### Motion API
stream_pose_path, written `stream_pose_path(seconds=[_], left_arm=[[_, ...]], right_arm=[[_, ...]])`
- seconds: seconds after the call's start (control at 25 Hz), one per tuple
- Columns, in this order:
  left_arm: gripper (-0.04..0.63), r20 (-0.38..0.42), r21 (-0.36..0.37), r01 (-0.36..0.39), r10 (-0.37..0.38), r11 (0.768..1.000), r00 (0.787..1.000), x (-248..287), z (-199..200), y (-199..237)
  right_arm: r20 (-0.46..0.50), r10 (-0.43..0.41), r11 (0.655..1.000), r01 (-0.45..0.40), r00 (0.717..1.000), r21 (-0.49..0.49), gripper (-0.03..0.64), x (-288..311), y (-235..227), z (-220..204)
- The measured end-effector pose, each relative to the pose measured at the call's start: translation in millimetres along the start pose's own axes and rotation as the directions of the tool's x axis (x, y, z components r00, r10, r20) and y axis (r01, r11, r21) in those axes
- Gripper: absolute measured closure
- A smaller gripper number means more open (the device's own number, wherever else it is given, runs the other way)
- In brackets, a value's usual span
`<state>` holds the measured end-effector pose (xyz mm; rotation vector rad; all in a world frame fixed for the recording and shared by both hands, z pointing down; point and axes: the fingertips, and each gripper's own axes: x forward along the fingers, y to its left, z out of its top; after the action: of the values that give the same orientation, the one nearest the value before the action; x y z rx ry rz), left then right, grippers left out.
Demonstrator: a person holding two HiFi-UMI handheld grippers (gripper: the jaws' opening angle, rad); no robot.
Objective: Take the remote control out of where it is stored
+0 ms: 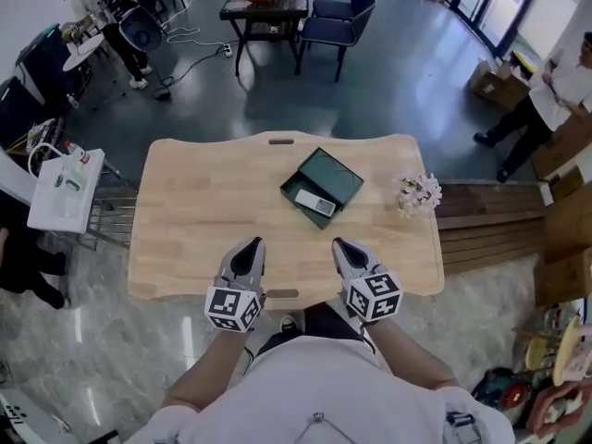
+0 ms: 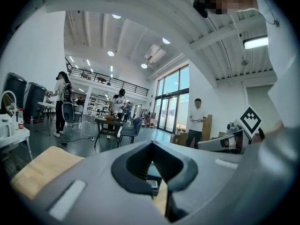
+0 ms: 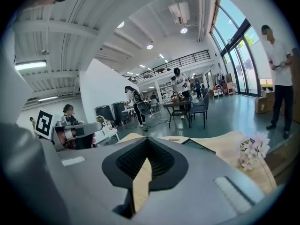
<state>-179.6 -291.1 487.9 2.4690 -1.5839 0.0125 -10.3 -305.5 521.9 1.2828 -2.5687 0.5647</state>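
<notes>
**Just short of the remote, both grippers closed and empty**

Pinched fully together, tips meeting, nothing caught between: the left gripper (image 1: 252, 245) and the right gripper (image 1: 339, 244), side by side above the near edge of the wooden table (image 1: 194, 220). Borne out in each gripper's own view, with only a sliver of tabletop showing through the hollow behind the closed tips. Held roughly parallel, noses aimed toward the far side of the table, probably as a ready stance ahead of a reach rather than a grasp already under way.

Beyond them, well apart, near the middle of the table and a little to the right: a dark green tray (image 1: 344, 169), open-topped, set at an angle to the table's edge. Cradled inside, along the tray's near-left side: the remote control (image 1: 314, 202), pale, flat, apparently face up, touched by neither gripper. No lid in the way, so likely little needed beyond a pinch and a lift.

Farther right, near the table's right edge and clear of the tray: a small spray of pale flowers (image 1: 419, 192), worth steering around.

Task judged barely begun. Jaws to be parted first, in all likelihood, before any hold on so thin a thing.
</notes>
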Motion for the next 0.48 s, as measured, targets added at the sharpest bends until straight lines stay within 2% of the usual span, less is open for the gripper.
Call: stream_pose_path(seconds=[0.36,0.48], left_arm=[[0.594,-0.031,-0.002,-0.077,0.076,0.997,0.997,57.8,-0.3,21.3],[0.594,-0.036,-0.002,-0.107,0.107,0.994,0.994,74.7,0.8,26.8]], right_arm=[[-0.047,0.06,0.998,-0.061,0.997,-0.019,0.589,62.4,-49.8,13.8],[-0.088,0.081,0.996,-0.084,0.993,-0.025,0.588,82.7,-67.1,12.9]])
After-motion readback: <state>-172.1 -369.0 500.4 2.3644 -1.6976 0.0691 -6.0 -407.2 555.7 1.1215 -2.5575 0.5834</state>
